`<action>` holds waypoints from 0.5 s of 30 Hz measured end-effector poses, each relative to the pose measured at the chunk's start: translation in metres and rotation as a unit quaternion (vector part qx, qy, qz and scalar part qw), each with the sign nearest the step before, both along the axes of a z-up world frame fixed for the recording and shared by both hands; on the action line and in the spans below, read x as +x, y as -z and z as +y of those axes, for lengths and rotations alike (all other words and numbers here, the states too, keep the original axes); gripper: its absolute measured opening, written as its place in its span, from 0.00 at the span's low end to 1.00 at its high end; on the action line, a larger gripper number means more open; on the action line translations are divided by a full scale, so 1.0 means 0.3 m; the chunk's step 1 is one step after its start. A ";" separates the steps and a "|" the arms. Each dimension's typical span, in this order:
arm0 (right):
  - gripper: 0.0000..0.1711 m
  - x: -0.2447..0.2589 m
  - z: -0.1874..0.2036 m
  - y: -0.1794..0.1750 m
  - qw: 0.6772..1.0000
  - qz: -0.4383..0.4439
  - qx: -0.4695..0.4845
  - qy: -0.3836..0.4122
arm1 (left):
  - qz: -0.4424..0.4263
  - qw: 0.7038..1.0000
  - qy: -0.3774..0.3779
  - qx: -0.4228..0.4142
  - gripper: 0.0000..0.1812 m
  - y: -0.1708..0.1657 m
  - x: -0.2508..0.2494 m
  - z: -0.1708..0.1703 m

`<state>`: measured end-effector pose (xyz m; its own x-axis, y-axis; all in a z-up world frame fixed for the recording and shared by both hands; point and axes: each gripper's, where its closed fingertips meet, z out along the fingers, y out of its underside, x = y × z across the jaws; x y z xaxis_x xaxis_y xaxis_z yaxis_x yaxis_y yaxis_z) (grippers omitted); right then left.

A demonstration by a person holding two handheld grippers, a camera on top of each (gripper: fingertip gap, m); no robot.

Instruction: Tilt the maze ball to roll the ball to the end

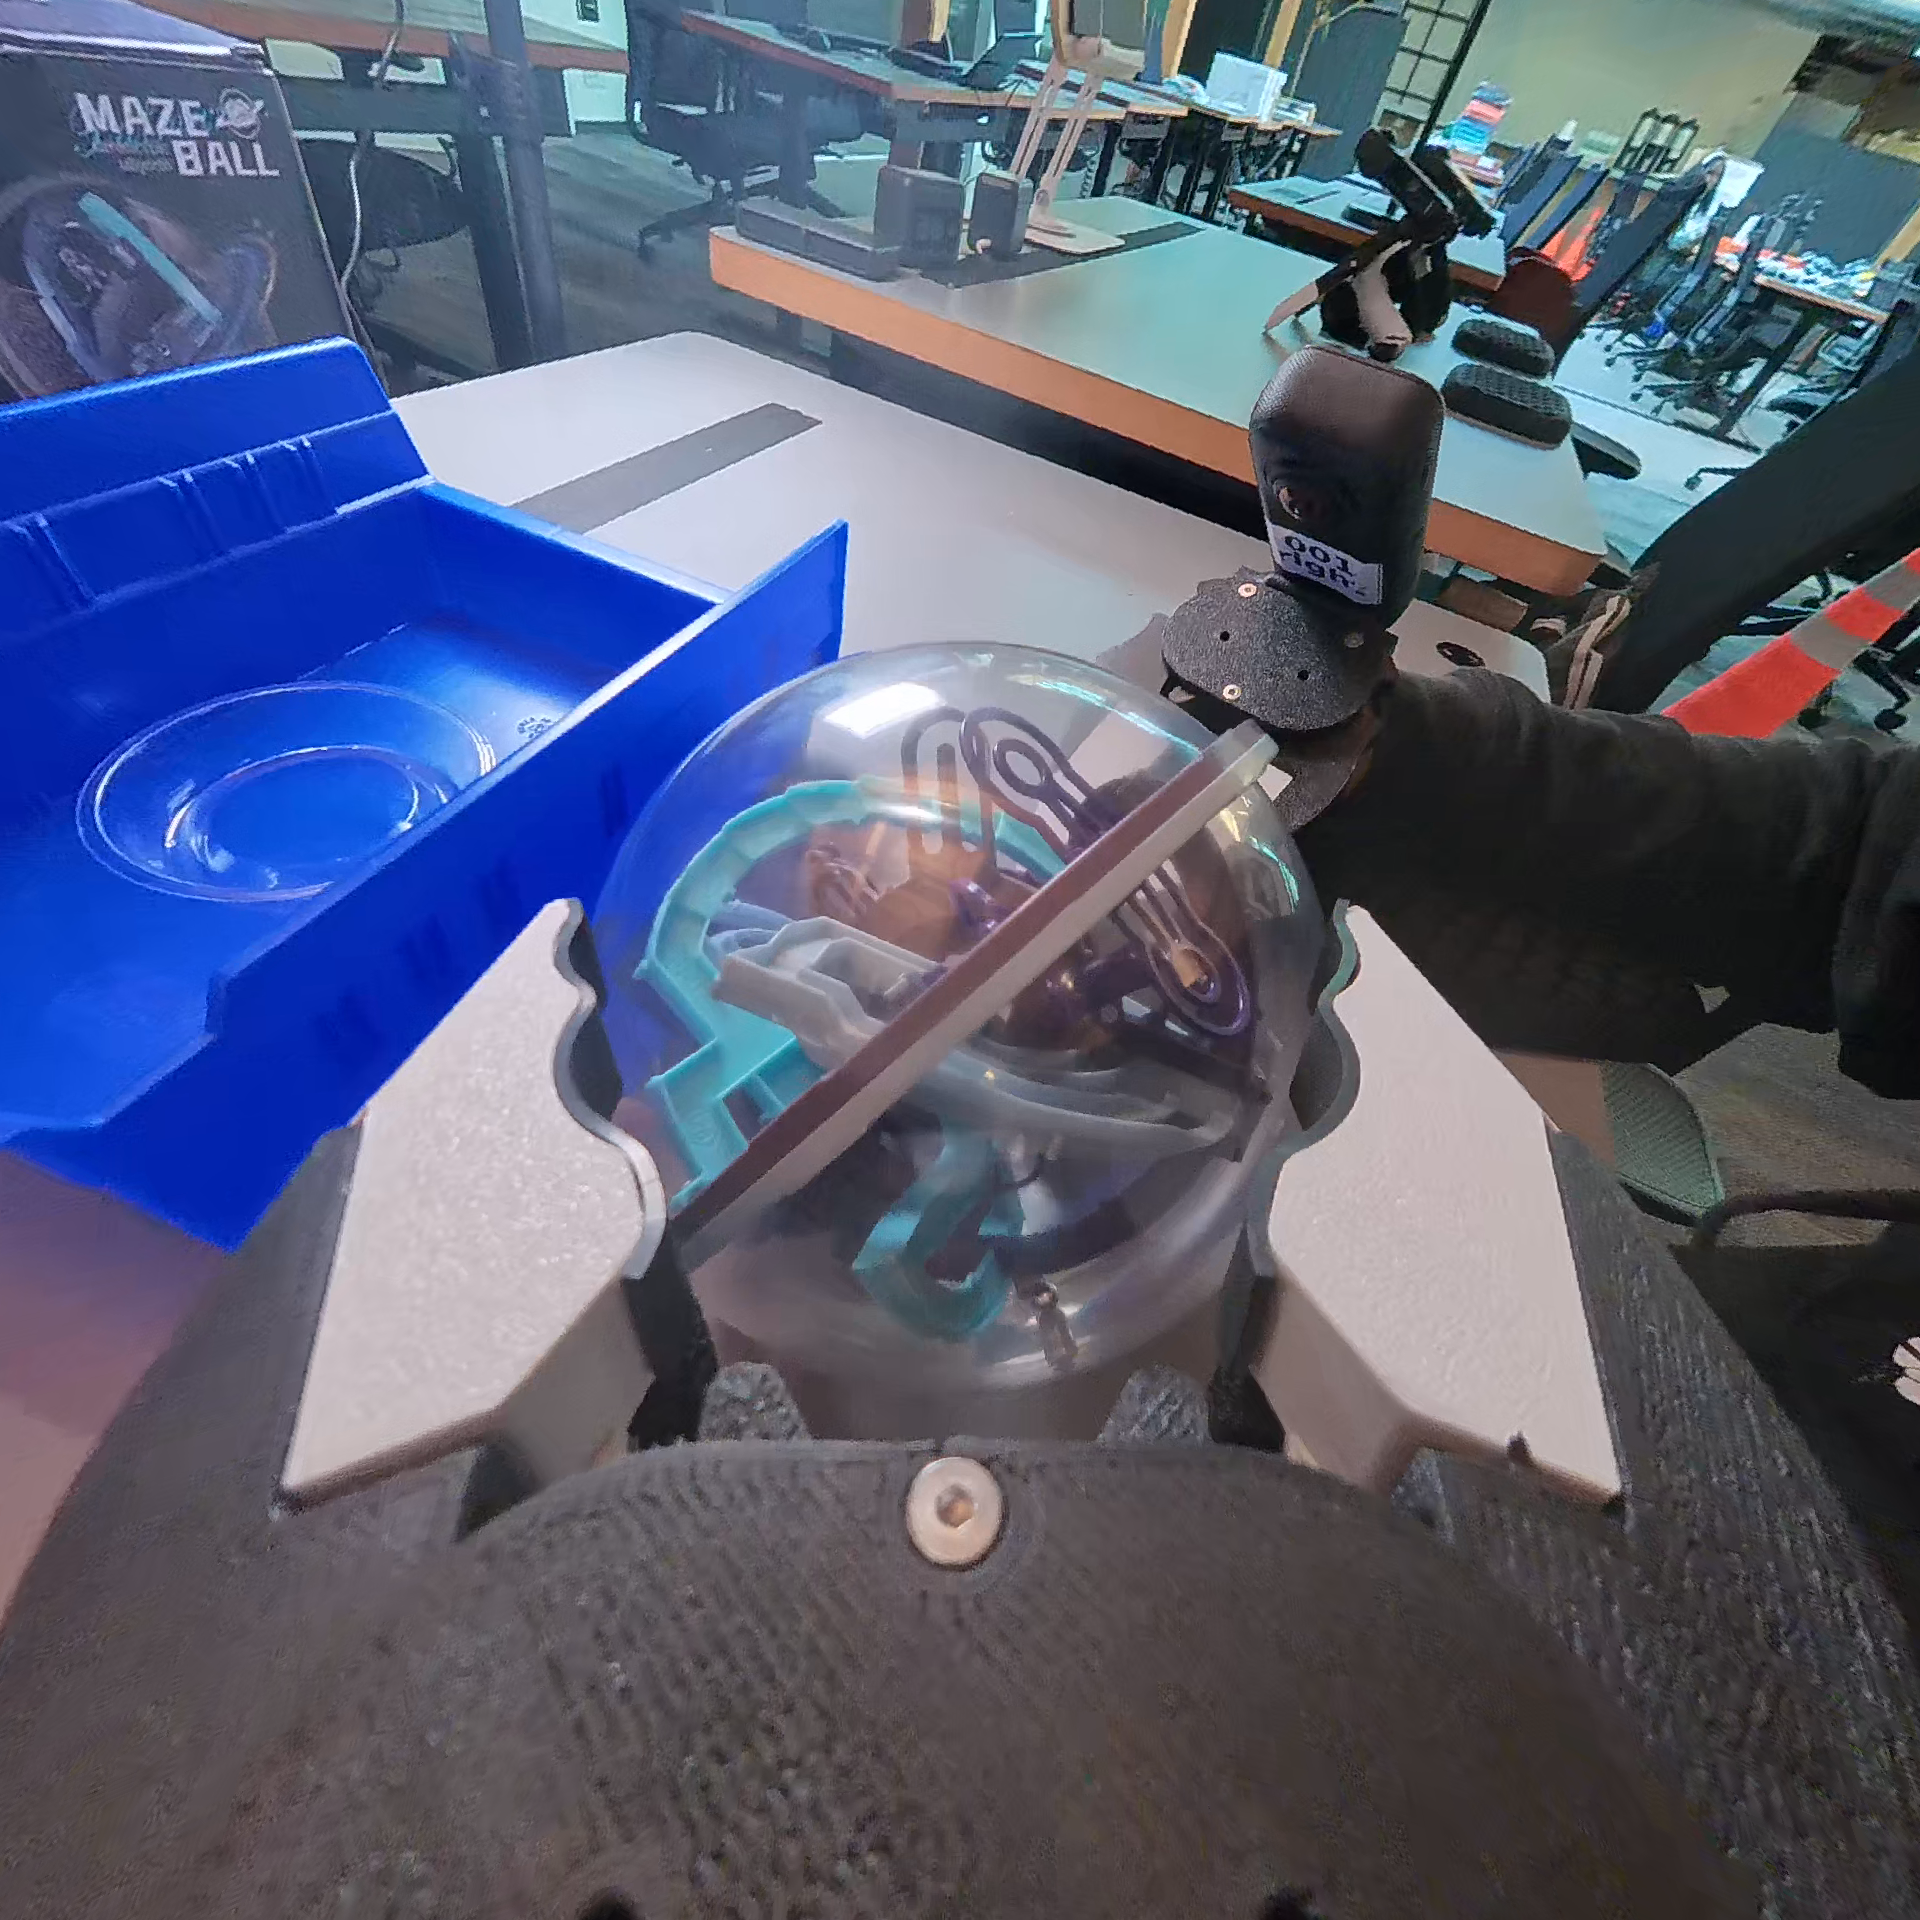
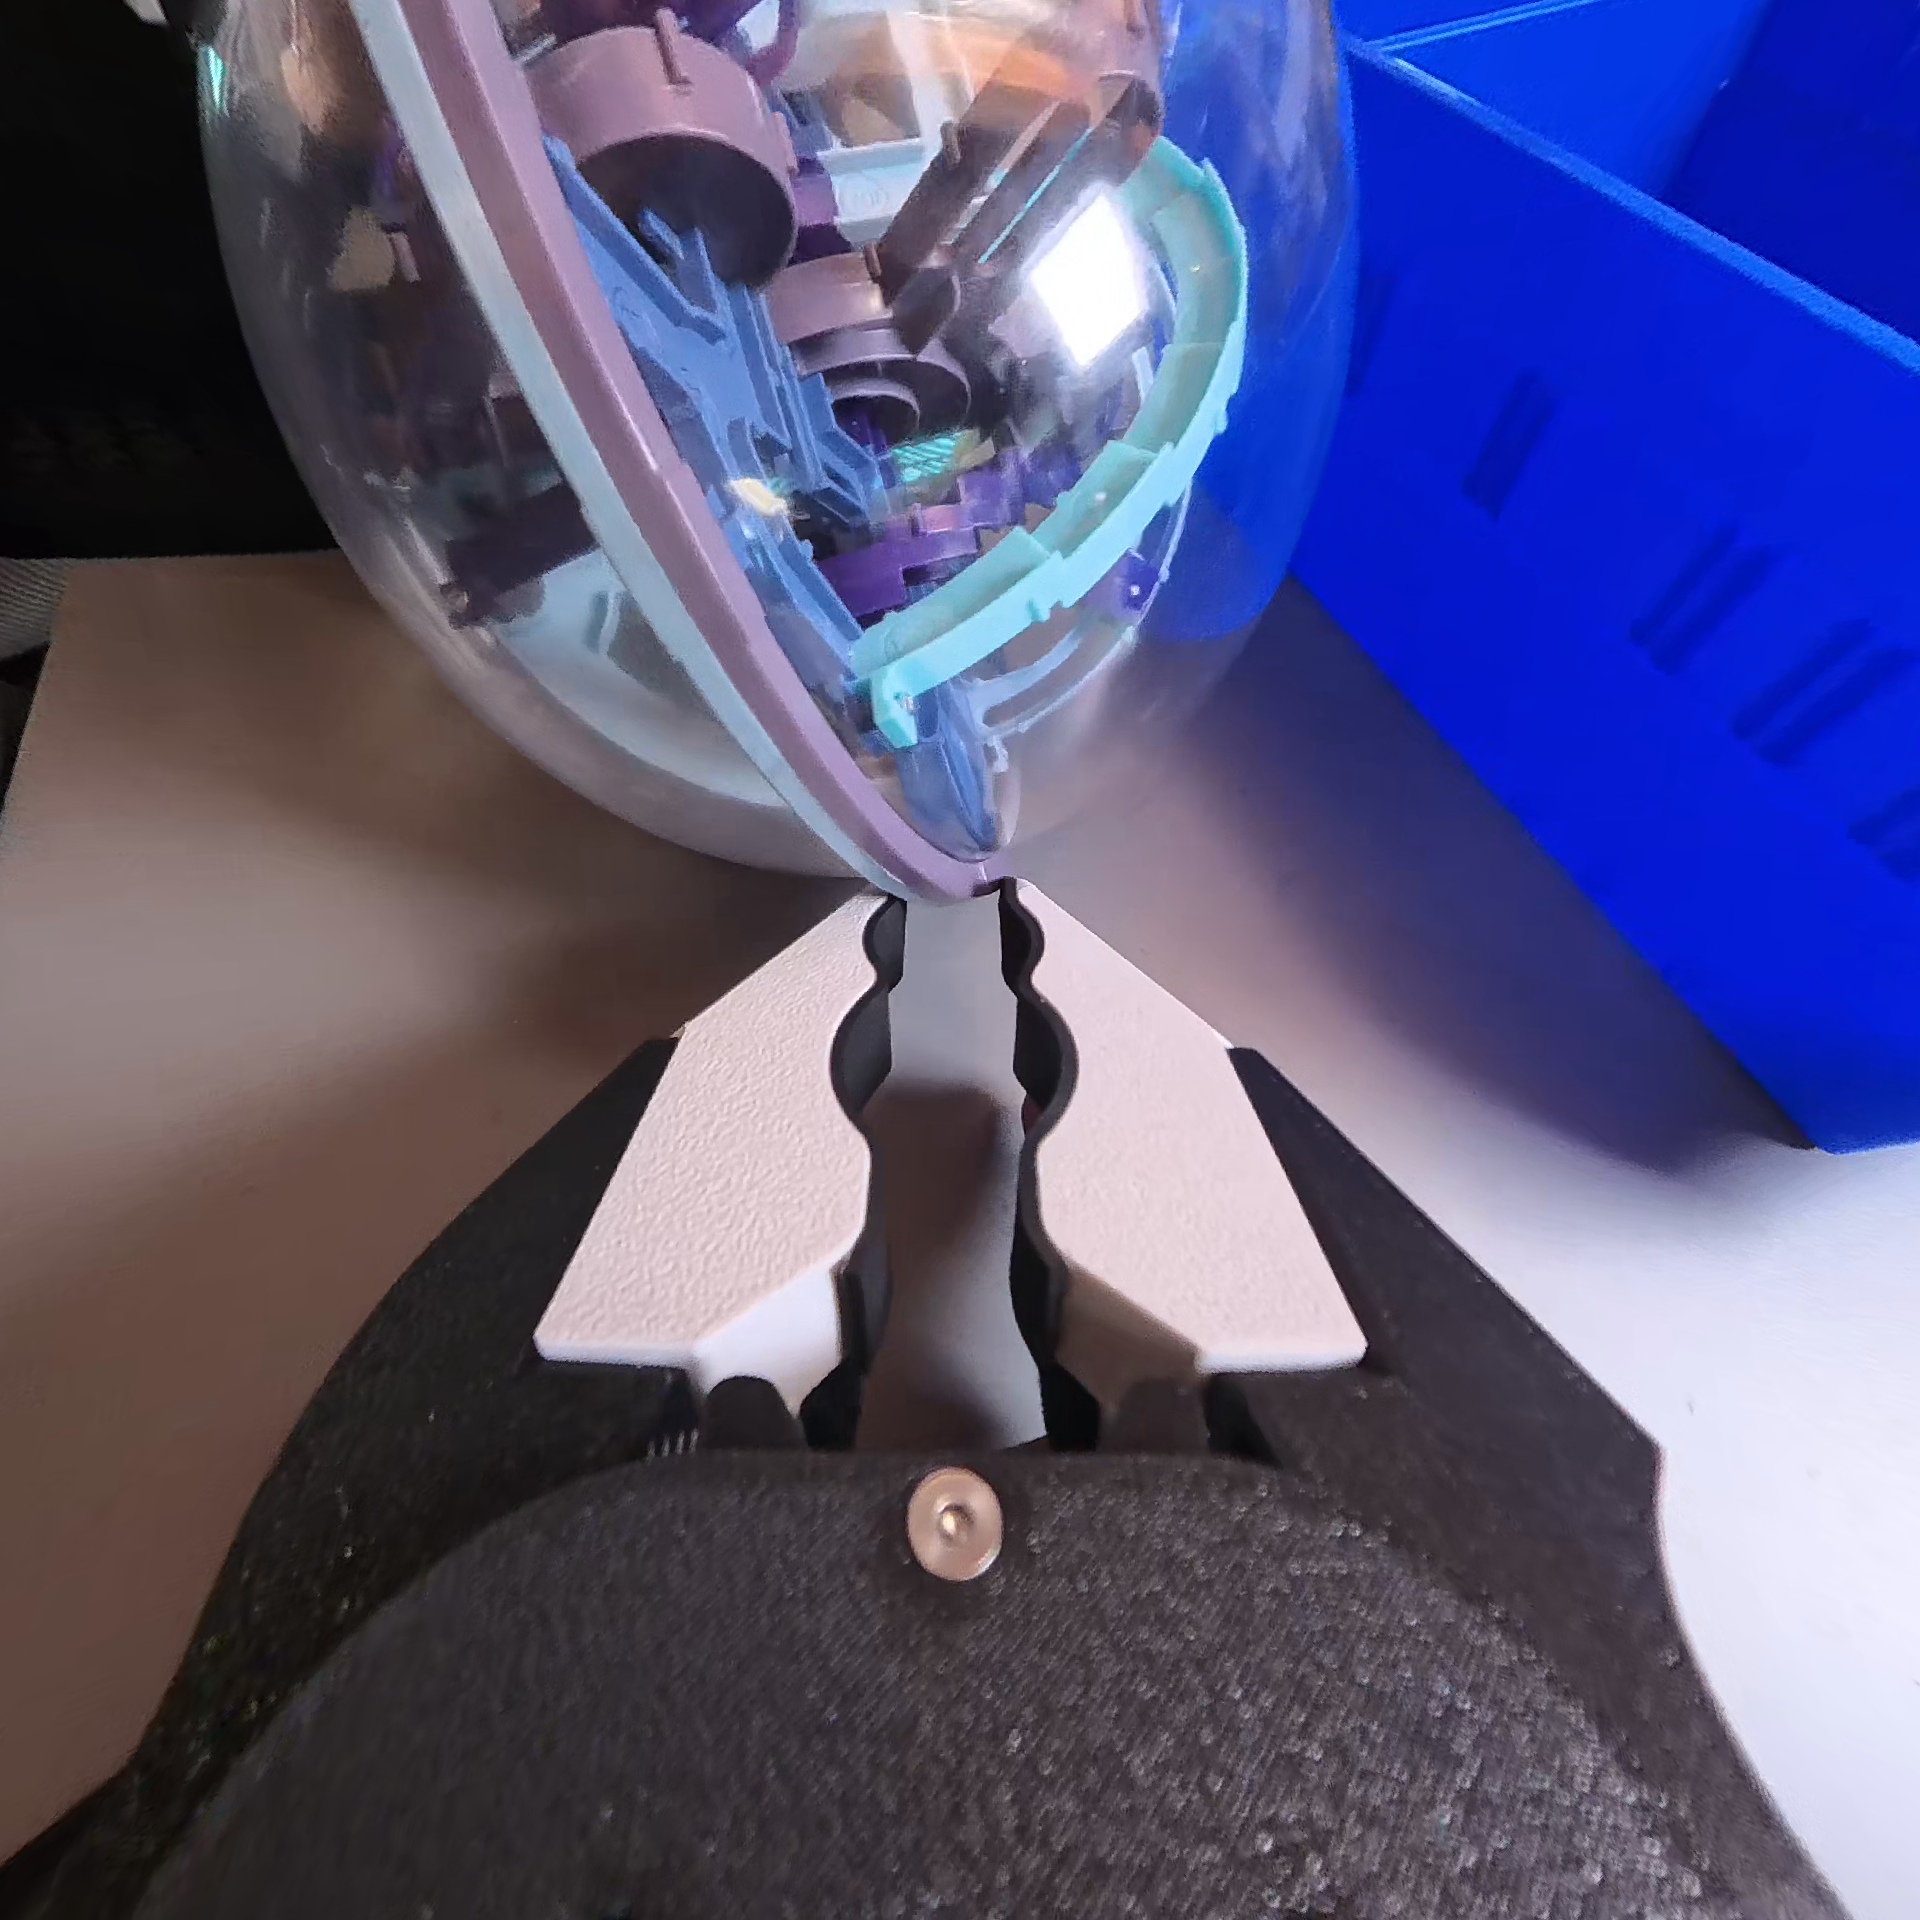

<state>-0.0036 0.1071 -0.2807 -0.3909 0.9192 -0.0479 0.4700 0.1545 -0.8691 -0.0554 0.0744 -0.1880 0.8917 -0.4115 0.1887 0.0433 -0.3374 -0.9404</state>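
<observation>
— Maze ball [image 1: 956,1018] first: where is it?

— Between the two wide-spread fingers of the left gripper [image 1: 961,987], which squeeze its round sides. It is a clear, shiny plastic ball with teal, purple and grey tracks curling inside. A flat pale ring [image 1: 997,987] runs around its middle, tilted.

— And the right gripper [image 2: 951,904]?

— Its bumpy black-edged fingers are nearly together, with the tips pinching the rim of that ring at the ball's edge. A dark sleeve [image 1: 1621,883] reaches in behind it.

— What is under the ball?

— A smooth pale table [image 2: 312,987]. I cannot tell if the ball touches it.

— And nearby?

— A bright blue plastic bin [image 1: 665,748] just beside the ball, with a clear round dish [image 1: 281,790] lying in it. Behind the bin stands a dark box [image 1: 145,218].
</observation>
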 end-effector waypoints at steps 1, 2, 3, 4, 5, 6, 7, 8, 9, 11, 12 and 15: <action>0.09 -0.001 0.000 -0.002 1.000 0.002 -0.001 0.001 | 0.001 1.000 0.000 0.000 0.73 0.001 -0.002 -0.005; 0.09 -0.003 0.000 -0.005 1.000 0.004 -0.001 0.002 | -0.002 1.000 0.000 0.002 0.73 0.002 -0.006 -0.011; 0.09 -0.005 -0.001 -0.010 1.000 0.007 -0.001 0.002 | -0.007 1.000 0.002 0.004 0.73 0.004 -0.012 -0.018; 0.09 -0.006 -0.002 -0.015 1.000 0.011 0.001 0.003 | -0.013 1.000 0.006 0.009 0.73 0.005 -0.019 -0.025; 0.09 -0.007 -0.004 -0.021 1.000 0.014 0.003 0.004 | -0.017 1.000 0.012 0.013 0.73 0.007 -0.025 -0.033; 0.08 -0.006 -0.005 -0.027 1.000 0.019 0.004 0.004 | -0.021 0.999 0.020 0.017 0.73 0.011 -0.031 -0.042; 0.08 -0.006 -0.005 -0.036 1.000 0.025 0.005 0.006 | -0.023 0.999 0.028 0.019 0.72 0.016 -0.037 -0.053; 0.08 -0.006 -0.004 -0.045 0.999 0.031 0.004 0.008 | -0.025 0.999 0.036 0.020 0.72 0.022 -0.043 -0.062; 0.07 -0.005 -0.003 -0.056 0.999 0.039 0.000 0.010 | -0.030 0.998 0.042 0.022 0.72 0.025 -0.049 -0.069; 0.07 -0.004 -0.001 -0.077 0.999 0.051 -0.013 0.013 | -0.050 0.997 0.047 0.020 0.72 0.030 -0.062 -0.076; 0.06 -0.004 0.001 -0.086 0.998 0.056 -0.020 0.015 | -0.058 0.997 0.049 0.018 0.71 0.031 -0.068 -0.077; 0.06 -0.006 0.006 -0.098 0.997 0.064 -0.031 0.021 | -0.079 0.996 0.049 0.017 0.71 0.028 -0.082 -0.070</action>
<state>-0.0054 0.1090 -0.2512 -0.3585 0.9317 -0.0574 0.3600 0.0813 -0.9294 -0.0798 0.0533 -0.1963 0.8074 -0.5027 0.3088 0.1608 -0.3161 -0.9350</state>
